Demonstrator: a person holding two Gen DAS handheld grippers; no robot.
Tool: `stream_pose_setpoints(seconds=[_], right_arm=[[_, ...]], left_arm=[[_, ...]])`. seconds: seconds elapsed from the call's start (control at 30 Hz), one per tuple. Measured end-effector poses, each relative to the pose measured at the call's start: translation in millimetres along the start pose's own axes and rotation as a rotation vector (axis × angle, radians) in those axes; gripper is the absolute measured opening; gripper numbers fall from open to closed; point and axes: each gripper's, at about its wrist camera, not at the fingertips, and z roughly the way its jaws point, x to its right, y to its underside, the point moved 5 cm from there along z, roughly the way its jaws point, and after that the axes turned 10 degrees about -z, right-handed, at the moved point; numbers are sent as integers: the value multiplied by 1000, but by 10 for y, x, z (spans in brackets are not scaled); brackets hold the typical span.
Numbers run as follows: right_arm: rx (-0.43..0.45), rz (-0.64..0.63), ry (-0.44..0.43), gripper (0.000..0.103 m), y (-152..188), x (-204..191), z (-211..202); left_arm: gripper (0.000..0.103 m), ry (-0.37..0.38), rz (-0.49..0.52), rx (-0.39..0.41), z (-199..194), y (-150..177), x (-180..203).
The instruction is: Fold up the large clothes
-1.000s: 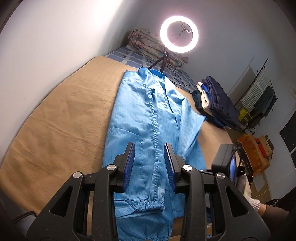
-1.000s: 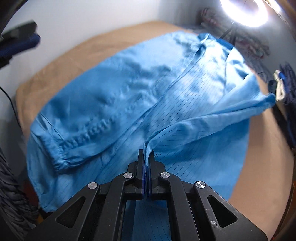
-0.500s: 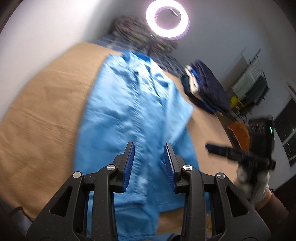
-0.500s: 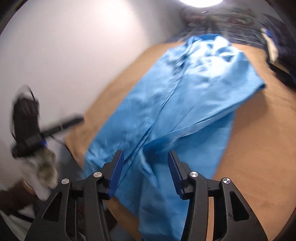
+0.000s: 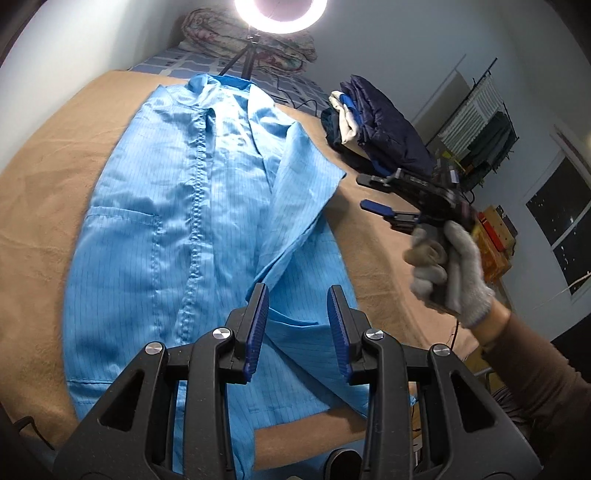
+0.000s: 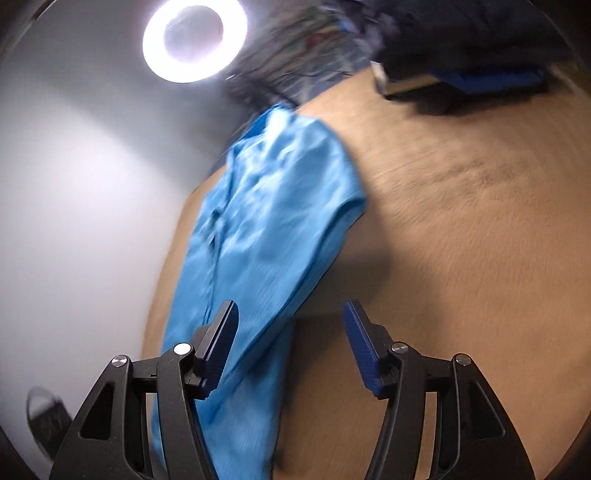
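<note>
The blue coat [image 5: 192, 206] lies flat on the tan bed [image 5: 44, 177]. Your left gripper [image 5: 297, 325] is partly open and empty above its hem. Your right gripper [image 6: 288, 345] is opening, holding nothing. The folded-in side could slide back if you bump it. The dark clothes pile [image 5: 376, 125] and ring light [image 5: 280, 14] crowd the far end.

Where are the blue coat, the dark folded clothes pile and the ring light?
blue coat [image 5: 173, 229]: left wrist view, front panel beside the zipper.
dark folded clothes pile [image 5: 384, 129]: left wrist view, top navy garment.
ring light [image 6: 153, 48]: right wrist view, glowing ring.
</note>
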Motion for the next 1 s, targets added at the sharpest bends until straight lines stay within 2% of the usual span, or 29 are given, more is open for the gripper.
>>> stream_pose_setpoints(seconds=[0.17, 0.27, 0.33, 0.4, 0.43, 0.47, 0.67, 0.87, 1.0], right_arm=[[68, 172, -17, 59, -175, 366, 304], [120, 193, -28, 59, -273, 376, 380], [119, 170, -27, 56, -368, 321, 430], [91, 126, 1, 32, -475, 245, 541], [76, 107, 14, 12, -515, 211, 587], [72, 90, 24, 9, -546, 165, 598], [108, -57, 81, 4, -822, -325, 573], [40, -264, 165, 4, -1010, -981, 886], [-11, -336, 186, 3, -1011, -1297, 1219]], left_arm=[[33, -39, -47, -16, 33, -42, -210], [33, -61, -73, -37, 78, -28, -333], [33, -59, -85, -47, 95, -26, -385], [33, -57, -89, -52, 104, -23, -411], [33, -56, -90, -52, 101, -26, -421], [33, -53, -92, -53, 94, -30, -428], [33, -29, -108, -34, -5, -76, -465], [33, -15, -146, -13, -122, -131, -571], [33, -11, -165, 9, -196, -180, -623]])
